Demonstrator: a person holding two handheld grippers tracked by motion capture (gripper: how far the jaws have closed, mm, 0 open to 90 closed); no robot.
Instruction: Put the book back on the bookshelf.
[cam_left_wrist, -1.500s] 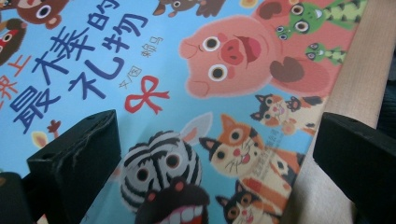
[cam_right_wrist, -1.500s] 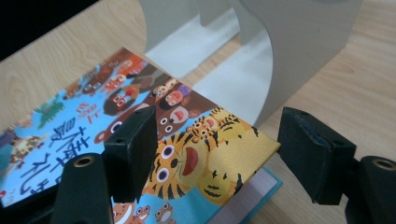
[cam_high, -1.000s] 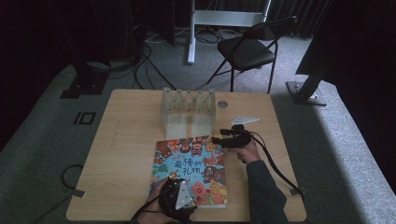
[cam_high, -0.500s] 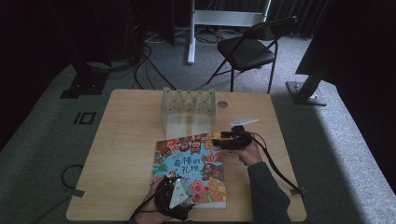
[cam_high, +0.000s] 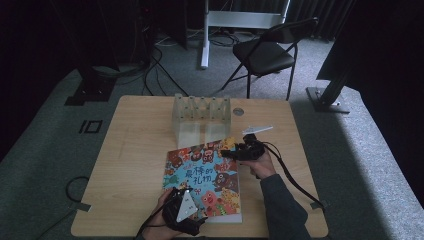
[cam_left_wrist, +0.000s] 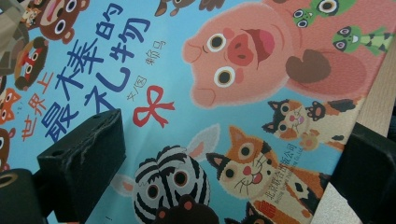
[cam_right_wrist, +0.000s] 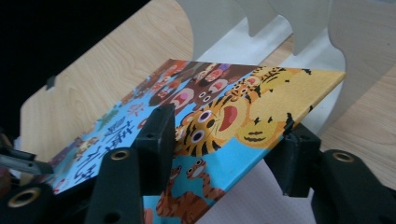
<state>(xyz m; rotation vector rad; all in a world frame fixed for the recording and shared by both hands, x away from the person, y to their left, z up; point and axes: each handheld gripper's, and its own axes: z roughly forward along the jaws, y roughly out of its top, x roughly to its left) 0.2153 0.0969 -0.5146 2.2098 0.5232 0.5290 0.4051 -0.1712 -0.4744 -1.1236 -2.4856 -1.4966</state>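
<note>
- The right gripper (cam_right_wrist: 224, 149) has its jaws wide around the picture book's (cam_high: 205, 177) raised far corner, seemingly tipping it toward the rack (cam_high: 201, 116) ahead.
- The left gripper (cam_left_wrist: 224, 168) straddles the near edge, jaws wide, likely steadying it.

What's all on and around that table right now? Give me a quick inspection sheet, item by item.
Surface: wooden table, mostly bare.
Job's things: picture book with cartoon animals, its far right corner raised off the table; clear slotted rack behind it.
Clutter: small round object near the rack; what it is, cannot tell.
Grippers: left gripper open, jaws straddling the book's near edge; right gripper open around the raised corner.
Cables: black cable trails from the right gripper; more cables on the floor.
Surroundings: folding chair, grey carpet, dark room.
</note>
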